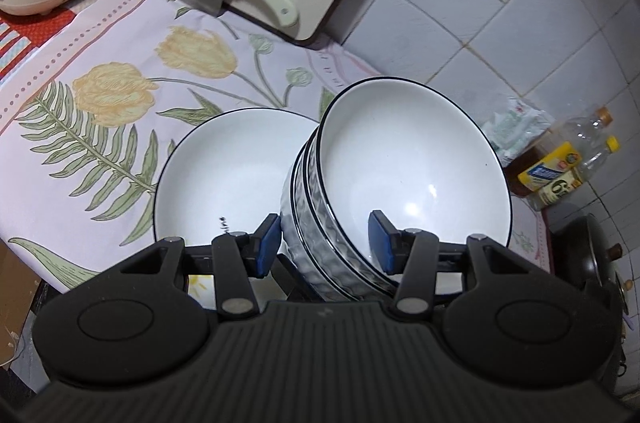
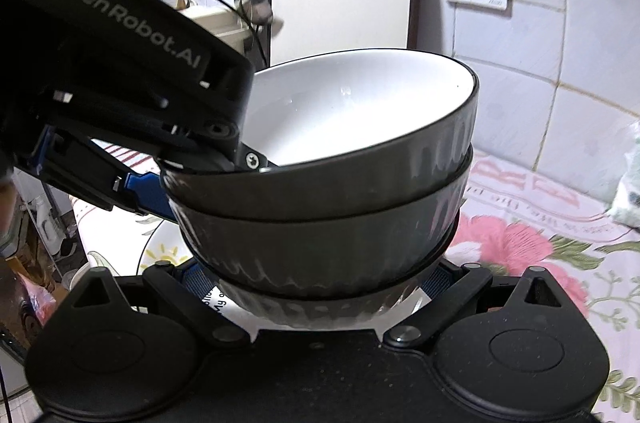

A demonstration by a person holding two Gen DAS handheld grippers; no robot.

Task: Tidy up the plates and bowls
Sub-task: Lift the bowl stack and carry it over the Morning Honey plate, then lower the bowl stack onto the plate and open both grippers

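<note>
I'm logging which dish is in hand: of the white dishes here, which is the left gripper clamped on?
The stack of bowls: the left gripper straddles its tilted rim wall. The plate beside it lies flat on the cloth, ungripped.

A stack of bowls, three nested together, white and glossy inside with thin dark rims and ribbed outer walls, is tilted so the top bowl's opening faces up and away. In the right wrist view the same stack looks dark grey outside. Just beside it, to the left in the left wrist view, a white plate with a thin dark rim and a little black lettering lies flat on the bench.
</note>
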